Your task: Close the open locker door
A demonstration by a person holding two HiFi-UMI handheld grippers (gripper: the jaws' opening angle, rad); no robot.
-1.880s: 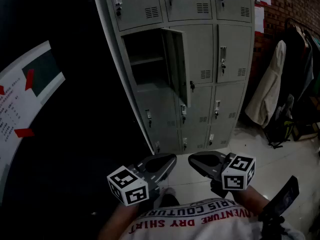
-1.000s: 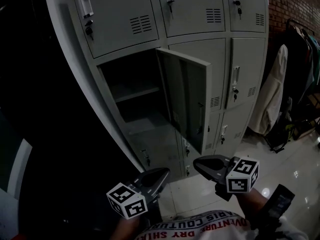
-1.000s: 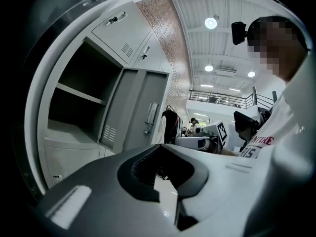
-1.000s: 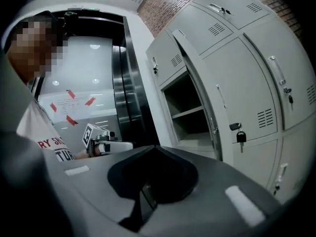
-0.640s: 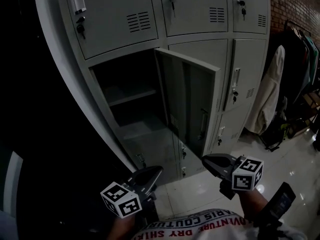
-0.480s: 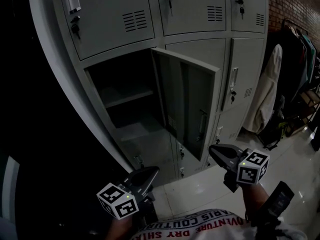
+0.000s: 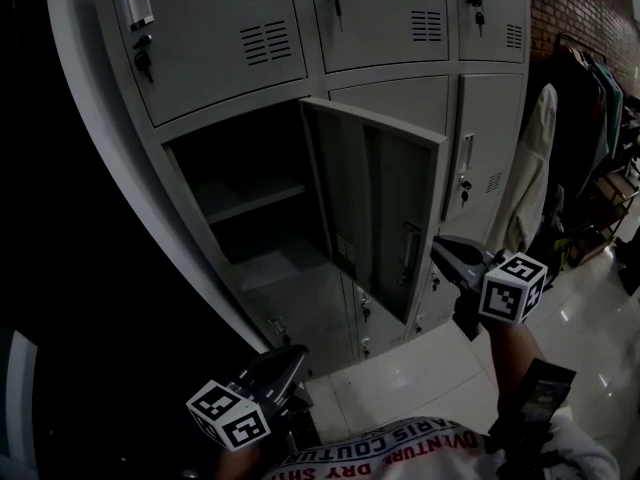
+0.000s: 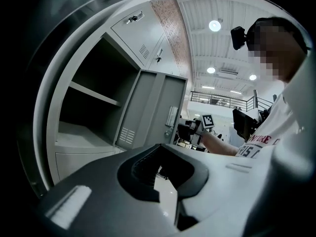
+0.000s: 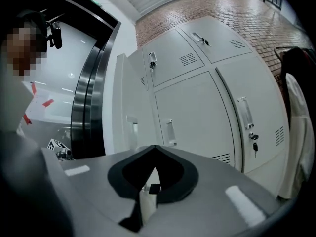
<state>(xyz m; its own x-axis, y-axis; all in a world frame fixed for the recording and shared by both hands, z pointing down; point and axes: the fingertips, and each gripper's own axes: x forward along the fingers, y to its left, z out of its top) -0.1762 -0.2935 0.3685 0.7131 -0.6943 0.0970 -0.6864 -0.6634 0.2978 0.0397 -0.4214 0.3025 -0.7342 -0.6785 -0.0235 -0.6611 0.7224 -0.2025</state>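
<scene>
The grey locker bank has one open door [image 7: 378,218] swung out toward me, showing a dark compartment [image 7: 245,213] with a shelf. My right gripper [image 7: 442,248] is shut and empty. Its tip is beside the door's free edge, below the handle [image 7: 409,251]; I cannot tell whether it touches. My left gripper [image 7: 290,360] hangs low near the floor, shut and empty, well apart from the door. The left gripper view shows the open door [image 8: 158,107] and the right gripper [image 8: 190,130] past it. In the right gripper view the door [image 9: 129,110] stands close ahead at the left.
Closed lockers [image 7: 495,138] with keys in their locks surround the open one. Coats [image 7: 530,168] hang on a rack by a brick wall [image 7: 575,3] at the right. A glossy tiled floor [image 7: 420,368] lies below. A dark wall runs along the left.
I have come closer to the lockers. My right gripper has risen and gone forward to the door's free edge. My left gripper has dropped lower and stayed back.
</scene>
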